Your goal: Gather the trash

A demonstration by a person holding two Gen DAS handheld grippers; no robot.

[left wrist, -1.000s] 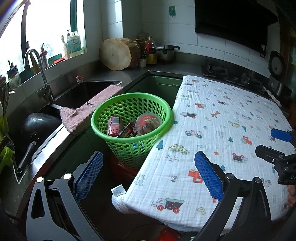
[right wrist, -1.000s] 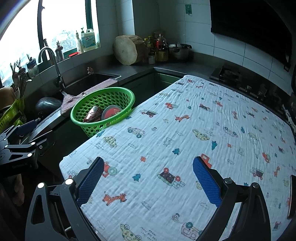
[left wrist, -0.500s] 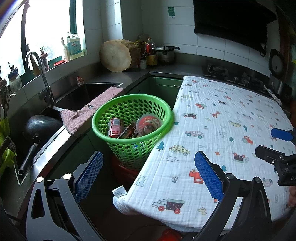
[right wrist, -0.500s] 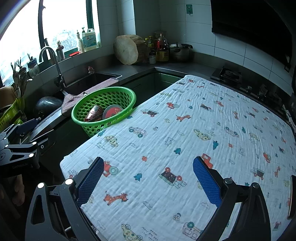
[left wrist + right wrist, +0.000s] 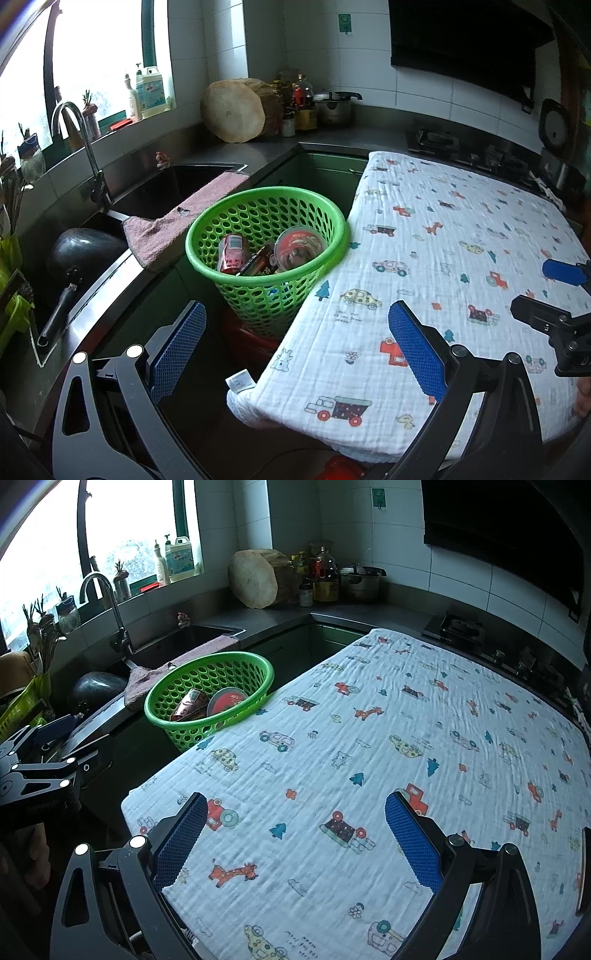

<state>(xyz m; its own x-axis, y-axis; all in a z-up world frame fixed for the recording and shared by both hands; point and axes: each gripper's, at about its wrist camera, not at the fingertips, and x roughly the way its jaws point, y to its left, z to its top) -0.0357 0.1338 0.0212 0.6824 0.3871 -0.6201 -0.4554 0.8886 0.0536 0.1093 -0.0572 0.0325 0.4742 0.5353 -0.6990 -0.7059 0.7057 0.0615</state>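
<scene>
Left hand-held gripper (image 5: pixel 295 347) spread wide, nothing btwn pads; right hand-held gripper (image 5: pixel 295 834) likewise, above patterned cloth (image 5: pixel 369 738)

Daylight floods in through the overexposed window (image 5: pixel 92 55); interior dim, fisheye-bent edges, focus mostly sharp.

Daylight comes through a window (image 5: pixel 122 535) on the left, above a dark sink (image 5: pixel 173 188) with a curved tap (image 5: pixel 107 602). White tiles (image 5: pixel 369 74) cover the walls. A dark counter (image 5: pixel 258 618) runs round the corner, carrying a wooden block (image 5: pixel 236 110), bottles (image 5: pixel 325 578) and a pot (image 5: pixel 334 109). A hob (image 5: pixel 458 627) lies to the right. A cloth (image 5: pixel 369 757) printed with cars covers the tabletop.
</scene>
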